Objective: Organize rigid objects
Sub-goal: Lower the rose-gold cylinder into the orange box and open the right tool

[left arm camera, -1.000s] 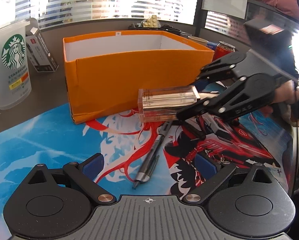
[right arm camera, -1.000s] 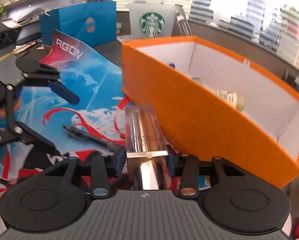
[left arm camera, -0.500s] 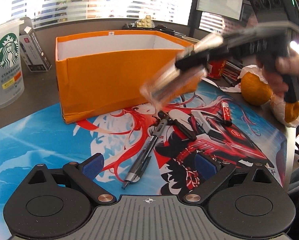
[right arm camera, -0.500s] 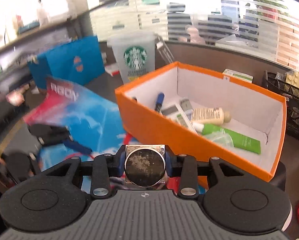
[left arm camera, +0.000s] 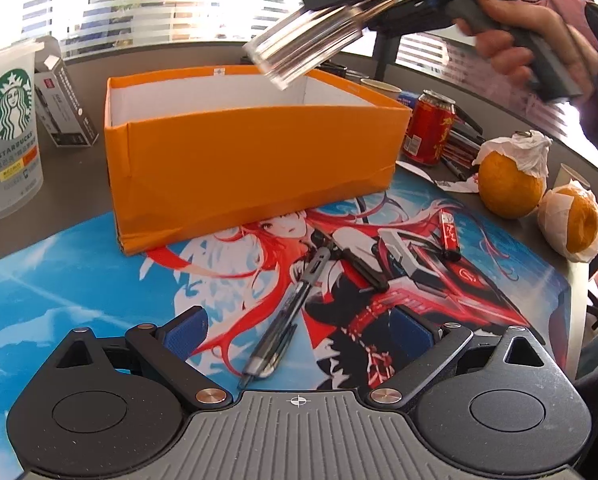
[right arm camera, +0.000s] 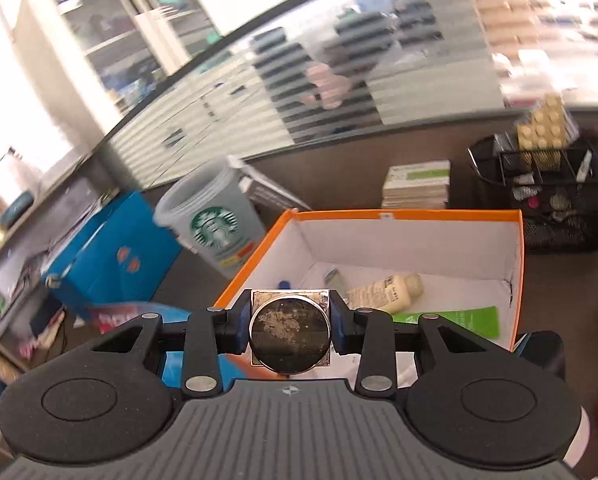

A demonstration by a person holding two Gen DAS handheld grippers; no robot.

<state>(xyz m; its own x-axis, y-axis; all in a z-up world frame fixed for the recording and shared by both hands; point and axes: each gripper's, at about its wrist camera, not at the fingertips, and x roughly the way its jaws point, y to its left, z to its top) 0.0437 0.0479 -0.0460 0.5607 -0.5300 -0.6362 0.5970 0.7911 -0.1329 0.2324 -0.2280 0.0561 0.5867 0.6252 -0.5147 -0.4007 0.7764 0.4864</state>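
My right gripper (right arm camera: 290,330) is shut on a clear square bottle with a metallic core (right arm camera: 290,335), end-on to its camera. In the left wrist view the bottle (left arm camera: 307,46) hangs tilted above the far rim of the orange box (left arm camera: 255,160). The box (right arm camera: 515,240) holds a cream bottle (right arm camera: 383,293), a green tube (right arm camera: 455,318) and small items. My left gripper (left arm camera: 297,332) is open and empty, low over the printed mat, with a dark pen (left arm camera: 287,316) lying between its fingers.
A Starbucks cup (left arm camera: 9,132) and a small dark carton (left arm camera: 67,108) stand left of the box. A red can (left arm camera: 429,128), two oranges (left arm camera: 511,184) and a red lighter (left arm camera: 449,234) lie to the right. A black mesh organizer (right arm camera: 547,192) stands behind the box.
My right gripper has lifted the bottle from mat level beside the box up and over the box's rim. My left gripper stayed low over the pen.
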